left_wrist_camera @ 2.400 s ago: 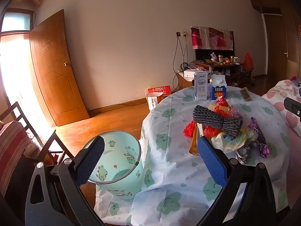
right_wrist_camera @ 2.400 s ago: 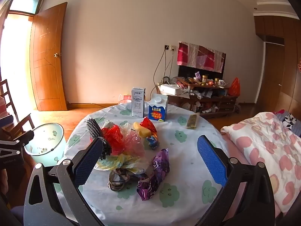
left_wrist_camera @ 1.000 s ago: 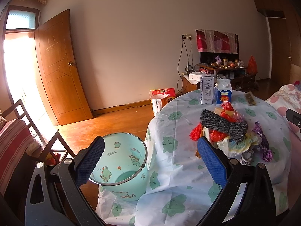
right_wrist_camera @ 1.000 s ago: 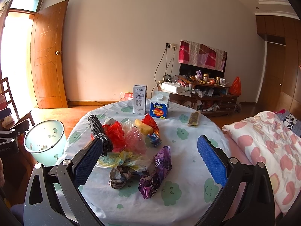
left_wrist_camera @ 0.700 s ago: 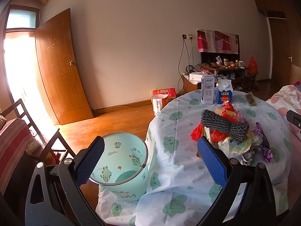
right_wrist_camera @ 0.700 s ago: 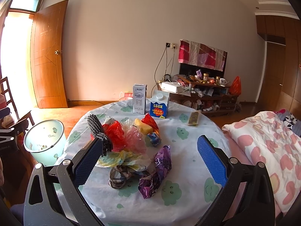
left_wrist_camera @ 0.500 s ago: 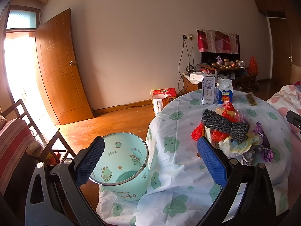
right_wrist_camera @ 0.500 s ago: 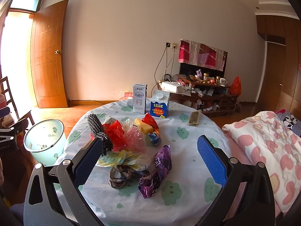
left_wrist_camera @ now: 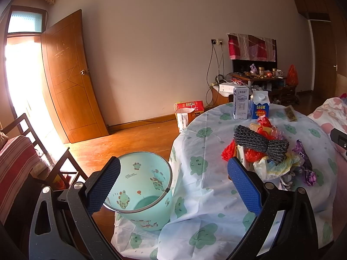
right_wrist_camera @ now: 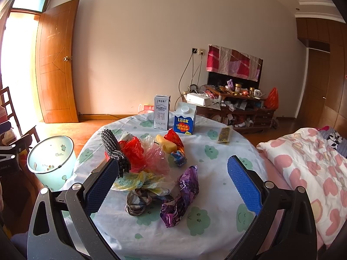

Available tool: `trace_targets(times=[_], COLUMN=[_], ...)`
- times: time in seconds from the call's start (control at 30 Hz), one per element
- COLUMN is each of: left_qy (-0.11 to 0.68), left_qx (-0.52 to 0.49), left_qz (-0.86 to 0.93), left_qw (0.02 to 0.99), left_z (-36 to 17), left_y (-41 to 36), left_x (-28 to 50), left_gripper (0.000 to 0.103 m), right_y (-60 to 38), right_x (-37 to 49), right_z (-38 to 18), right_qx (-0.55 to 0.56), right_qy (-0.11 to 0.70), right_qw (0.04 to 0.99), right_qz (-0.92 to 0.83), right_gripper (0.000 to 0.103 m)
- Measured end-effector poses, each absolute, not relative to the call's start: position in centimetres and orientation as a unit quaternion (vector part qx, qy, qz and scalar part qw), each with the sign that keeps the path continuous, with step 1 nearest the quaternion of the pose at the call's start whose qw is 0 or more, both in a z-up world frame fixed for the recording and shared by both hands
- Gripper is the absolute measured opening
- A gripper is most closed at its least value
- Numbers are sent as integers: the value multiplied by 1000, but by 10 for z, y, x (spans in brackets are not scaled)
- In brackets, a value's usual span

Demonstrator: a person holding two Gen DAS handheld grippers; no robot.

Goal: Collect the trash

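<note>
A: The right view showed small scraps inside the mint-green cartoon-printed plastic bin (right_wrist_camera: pixel 51 160) on the floor beside the bench (right_wrist_camera: pixel 216 158); the left view didn't.

B: The heap of crumpled plastic wrappers (right_wrist_camera: pixel 151 169) lay on the bench. Left gripper (left_wrist_camera: pixel 173 186) and right gripper (right_wrist_camera: pixel 173 185) fingers stayed spread, empty; little had shifted.

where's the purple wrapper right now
In the right wrist view the purple wrapper lies on the table's near side, right of the crumpled yellow bag, between the open right gripper's fingers.
</note>
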State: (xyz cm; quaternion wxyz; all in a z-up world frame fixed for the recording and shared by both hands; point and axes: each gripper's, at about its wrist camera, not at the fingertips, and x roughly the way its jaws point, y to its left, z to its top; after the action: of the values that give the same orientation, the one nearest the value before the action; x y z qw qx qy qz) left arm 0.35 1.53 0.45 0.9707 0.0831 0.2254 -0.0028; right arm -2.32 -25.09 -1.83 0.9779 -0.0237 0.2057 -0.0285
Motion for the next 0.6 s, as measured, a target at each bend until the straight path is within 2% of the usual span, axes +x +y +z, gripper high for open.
trace_targets(times=[0.6], left_qy=[230], left_qx=[84], left_qz=[1], left_qw=[970], left_z=[-3], left_y=[17], left_x=[4], left_gripper=[97], right_y=[-251], right_x=[-23], right_z=[-24], right_qx=[-23], right_qy=[209], right_qw=[977], right_qz=[-30], right_gripper=[98])
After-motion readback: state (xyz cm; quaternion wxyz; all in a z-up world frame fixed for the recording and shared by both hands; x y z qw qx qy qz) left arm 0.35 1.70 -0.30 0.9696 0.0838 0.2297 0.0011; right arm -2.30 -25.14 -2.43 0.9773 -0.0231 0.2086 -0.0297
